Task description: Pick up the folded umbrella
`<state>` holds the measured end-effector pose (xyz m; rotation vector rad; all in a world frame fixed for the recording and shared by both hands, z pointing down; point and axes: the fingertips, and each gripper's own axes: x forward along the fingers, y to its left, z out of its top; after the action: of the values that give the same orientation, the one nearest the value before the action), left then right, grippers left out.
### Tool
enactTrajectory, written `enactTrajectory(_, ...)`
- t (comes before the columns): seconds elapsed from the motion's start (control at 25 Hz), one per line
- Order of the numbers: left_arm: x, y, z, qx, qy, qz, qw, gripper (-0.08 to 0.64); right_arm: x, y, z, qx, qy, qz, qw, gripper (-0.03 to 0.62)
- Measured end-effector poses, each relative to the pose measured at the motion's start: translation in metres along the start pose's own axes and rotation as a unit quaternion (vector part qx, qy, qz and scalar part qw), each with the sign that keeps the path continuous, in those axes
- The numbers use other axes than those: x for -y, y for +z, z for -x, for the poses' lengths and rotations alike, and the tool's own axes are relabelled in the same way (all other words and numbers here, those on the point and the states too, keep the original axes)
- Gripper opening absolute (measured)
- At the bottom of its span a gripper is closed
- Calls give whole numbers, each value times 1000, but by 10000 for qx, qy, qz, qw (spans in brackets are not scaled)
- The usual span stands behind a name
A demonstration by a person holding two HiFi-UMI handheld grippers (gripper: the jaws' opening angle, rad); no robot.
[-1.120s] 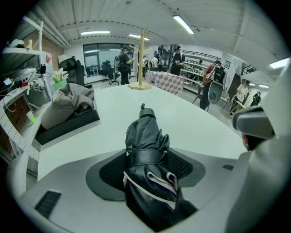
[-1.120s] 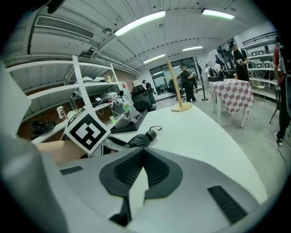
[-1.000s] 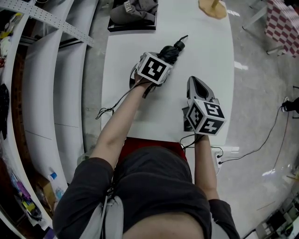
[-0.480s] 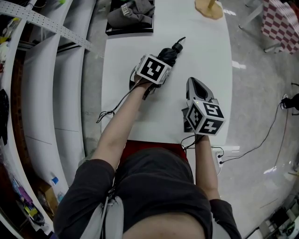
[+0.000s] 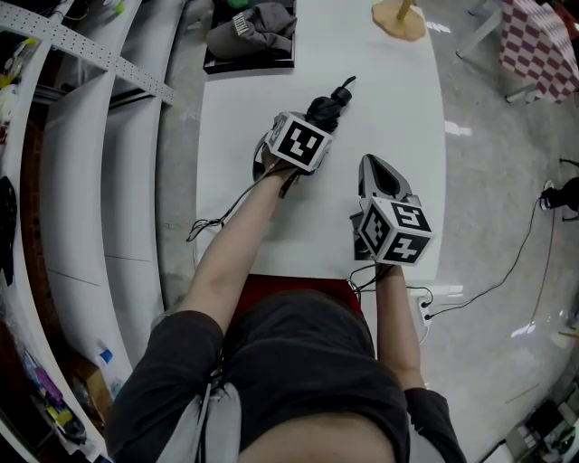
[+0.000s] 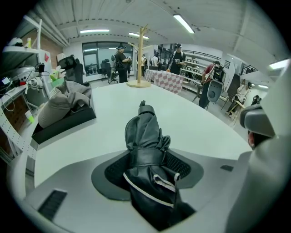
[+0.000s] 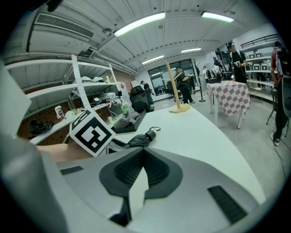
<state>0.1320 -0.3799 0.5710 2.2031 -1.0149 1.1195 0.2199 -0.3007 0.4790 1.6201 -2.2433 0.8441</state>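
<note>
- On the white table (image 5: pixel 407 108), a folded black umbrella (image 6: pixel 144 136) lay flat, its knobbed end pointing toward the far edge.
- Left gripper (image 6: pixel 148 166): its 2 jaws, having just been closing, pinched the umbrella's strapped middle, 1 pad against each side.
- Right gripper (image 7: pixel 142 152): jaws pressed together with nothing between them, positioned beside the umbrella but apart from it.
- Far end of the table: 1 black tray (image 5: pixel 249 61) holding grey cloth, and 1 wooden stand (image 5: pixel 398 16).
</note>
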Motion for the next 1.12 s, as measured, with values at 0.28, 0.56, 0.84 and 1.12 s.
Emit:
enactTrajectory(0.28,7,1,7,207,97,-119,9997,216,-3,1,10,70,-54,21,10000,18)
enactTrajectory(0.56,16,10,23,533,46,-63,9985,210,-3,3,22,158,-108,48,9998,18)
enactTrajectory(0.84,19,20,45,867,101,-83,9961,207,-11,4,29,242,-87,96,9996,18)
enactTrajectory(1.12,18,33,79,1311,165,-9,9912,207,-19,10,37,353,-53,161,9992,18)
